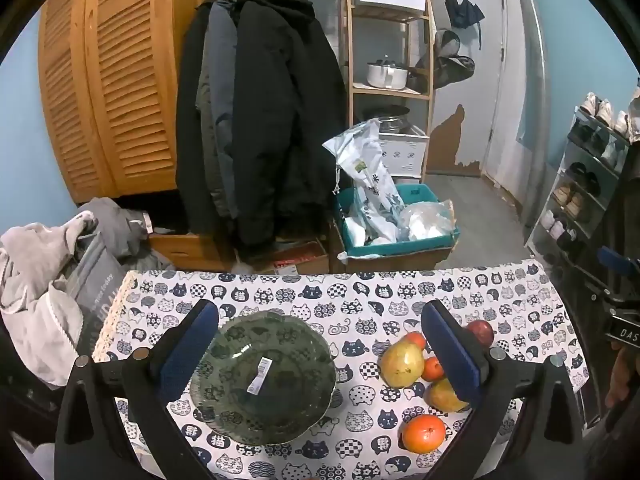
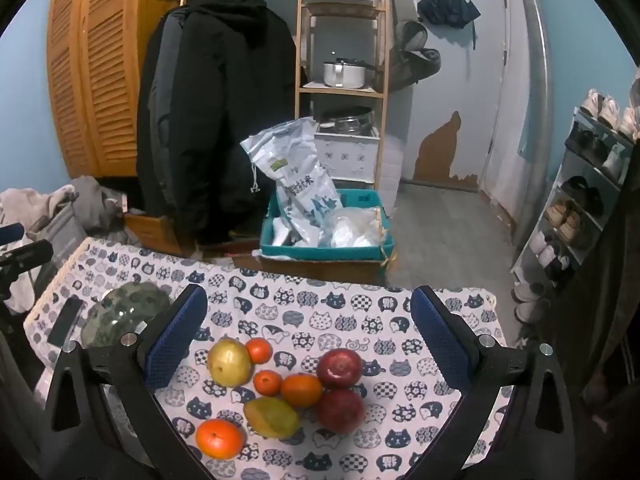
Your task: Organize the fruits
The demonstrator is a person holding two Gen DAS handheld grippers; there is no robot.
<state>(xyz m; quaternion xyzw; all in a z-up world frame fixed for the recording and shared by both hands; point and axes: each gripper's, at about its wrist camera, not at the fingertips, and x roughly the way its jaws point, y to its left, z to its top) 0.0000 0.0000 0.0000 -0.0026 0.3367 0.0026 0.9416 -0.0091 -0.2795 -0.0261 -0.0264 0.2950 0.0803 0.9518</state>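
A dark green glass bowl (image 1: 264, 376) with a barcode sticker sits empty on the cat-print tablecloth (image 1: 340, 292). My left gripper (image 1: 320, 344) is open above it, its fingers either side of the bowl. To the right lie the fruits: a yellow mango (image 1: 401, 363), another mango (image 1: 446, 394), several oranges (image 1: 424, 433) and a red apple (image 1: 481, 331). In the right wrist view my right gripper (image 2: 308, 336) is open above the fruit pile: mangoes (image 2: 229, 361), oranges (image 2: 301, 390), two red apples (image 2: 339, 367). The bowl (image 2: 128, 312) lies at the left.
A teal crate (image 1: 400, 236) with bags stands beyond the table's far edge. Dark coats (image 1: 260, 120) hang behind, a wooden shelf (image 1: 388, 60) holds pots, and a shoe rack (image 1: 580, 184) is at the right. Grey clothes (image 1: 40, 280) lie at the left. A black phone-like slab (image 2: 66, 320) lies by the bowl.
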